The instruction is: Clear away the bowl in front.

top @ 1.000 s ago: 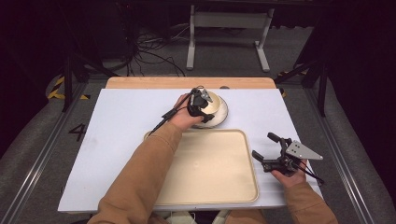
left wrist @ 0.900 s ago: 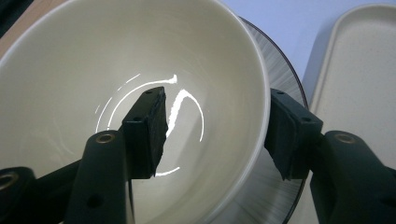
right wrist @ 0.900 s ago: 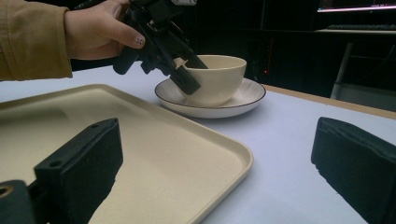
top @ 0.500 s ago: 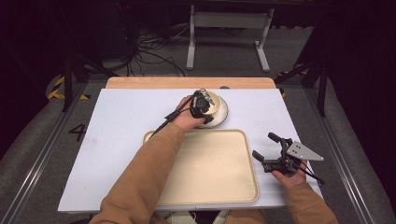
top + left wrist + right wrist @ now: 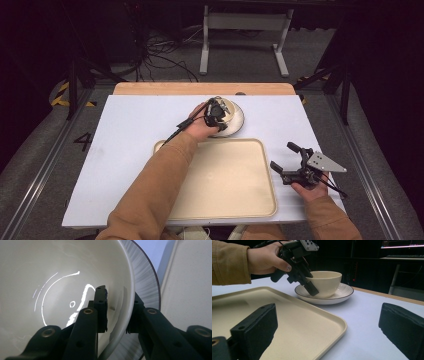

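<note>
We see a white counter [image 5: 125, 150] with a large cream tray [image 5: 225, 200] at its near middle. Just beyond the tray's far edge sits a saucer [image 5: 342, 293] carrying a cream bowl [image 5: 325, 282]. The left gripper [image 5: 216, 112] reaches over it; its fingers [image 5: 101, 305] have just been closing and now pinch the bowl's rim, one inside, one outside. The right gripper [image 5: 292, 162] rests right of the tray, fingers wide apart and holding nothing.
</note>
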The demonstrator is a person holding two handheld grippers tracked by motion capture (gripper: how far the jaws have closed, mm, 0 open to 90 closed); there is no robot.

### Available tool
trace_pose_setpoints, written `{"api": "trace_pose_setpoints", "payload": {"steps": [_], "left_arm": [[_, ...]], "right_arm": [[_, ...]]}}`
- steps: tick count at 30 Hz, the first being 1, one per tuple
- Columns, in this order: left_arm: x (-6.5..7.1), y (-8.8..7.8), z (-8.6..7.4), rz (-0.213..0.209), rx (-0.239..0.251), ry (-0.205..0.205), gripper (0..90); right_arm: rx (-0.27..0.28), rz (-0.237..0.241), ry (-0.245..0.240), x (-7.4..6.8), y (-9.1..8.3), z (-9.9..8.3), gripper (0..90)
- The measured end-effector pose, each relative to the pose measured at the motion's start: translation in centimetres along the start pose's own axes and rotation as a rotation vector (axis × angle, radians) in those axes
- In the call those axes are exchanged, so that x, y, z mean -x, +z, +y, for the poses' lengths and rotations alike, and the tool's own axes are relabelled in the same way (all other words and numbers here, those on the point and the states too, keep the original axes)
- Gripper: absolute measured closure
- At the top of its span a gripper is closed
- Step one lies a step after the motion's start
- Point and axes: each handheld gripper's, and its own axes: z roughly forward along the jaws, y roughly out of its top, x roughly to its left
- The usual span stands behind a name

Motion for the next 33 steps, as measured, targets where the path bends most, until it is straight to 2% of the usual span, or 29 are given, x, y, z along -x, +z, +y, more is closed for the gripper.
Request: {"api": "trace_pose_setpoints", "payload": {"steps": [10,18,22,26,33], "left_arm": [[0.3,0.0,0.4,0.029,-0.014,0.057,81.2],[0.7,0.0,0.7,0.053,-0.038,0.082,82.7],[0.7,0.0,0.8,0.060,-0.049,0.084,83.2],[0.8,-0.2,1.0,0.075,-0.048,0.102,83.4],[0.7,-0.9,1.1,0.087,-0.048,0.089,83.5]], "right_arm": [[0.002,-0.001,0.000,0.0,0.0,0.0,2.9],[0.003,-0.001,0.000,0.0,0.0,0.0,2.9],[0.003,-0.001,-0.001,0.0,0.0,0.0,2.9],[0.004,-0.002,0.001,0.0,0.0,0.0,2.9],[0.005,-0.002,0.001,0.0,0.0,0.0,2.9]]}}
